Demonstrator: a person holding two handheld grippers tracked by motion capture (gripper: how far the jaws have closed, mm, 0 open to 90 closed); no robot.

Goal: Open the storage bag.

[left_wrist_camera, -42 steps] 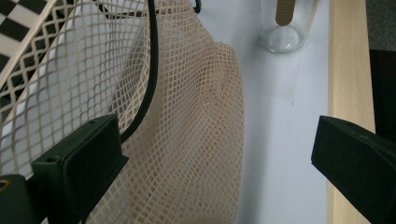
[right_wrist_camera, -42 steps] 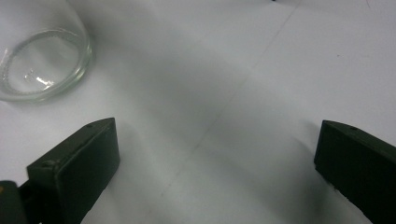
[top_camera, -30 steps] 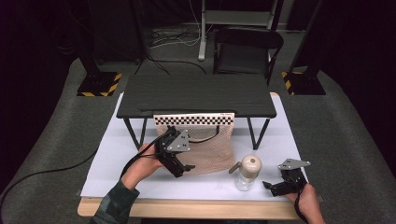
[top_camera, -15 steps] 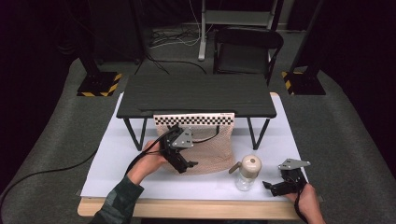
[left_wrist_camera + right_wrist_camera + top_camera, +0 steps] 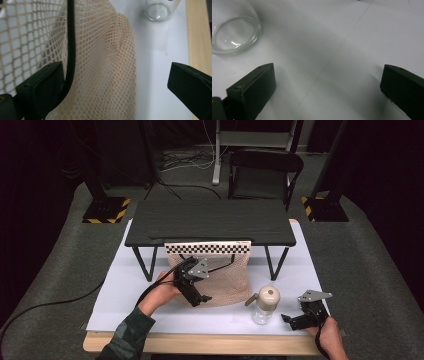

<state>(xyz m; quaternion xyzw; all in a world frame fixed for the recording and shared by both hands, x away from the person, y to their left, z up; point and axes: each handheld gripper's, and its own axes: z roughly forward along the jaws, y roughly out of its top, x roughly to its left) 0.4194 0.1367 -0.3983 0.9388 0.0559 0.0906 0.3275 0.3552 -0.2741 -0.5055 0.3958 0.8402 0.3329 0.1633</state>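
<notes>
A beige mesh bag (image 5: 220, 280) hangs from the front of a low black stand (image 5: 210, 222), its lower part lying on the white table cover. My left gripper (image 5: 200, 298) is at the bag's left side, open. In the left gripper view (image 5: 115, 82) the netting (image 5: 105, 62) lies between the wide-apart jaws, and the bag's black strap (image 5: 70, 45) runs beside the left jaw. A clear glass bottle (image 5: 264, 306) with a beige cap stands to the bag's right. My right gripper (image 5: 291, 319) rests open on the table right of the bottle, and nothing is between its jaws (image 5: 327, 85).
A checkerboard strip (image 5: 207, 248) runs along the stand's front edge. The bottle's glass base shows in both gripper views (image 5: 157, 10) (image 5: 234, 35). The wooden table edge (image 5: 200, 342) is close to both hands. A black folding chair (image 5: 265, 172) stands behind the table.
My left gripper has edged a little to the right, against the mesh bag. The right gripper and the bottle have stayed put.
</notes>
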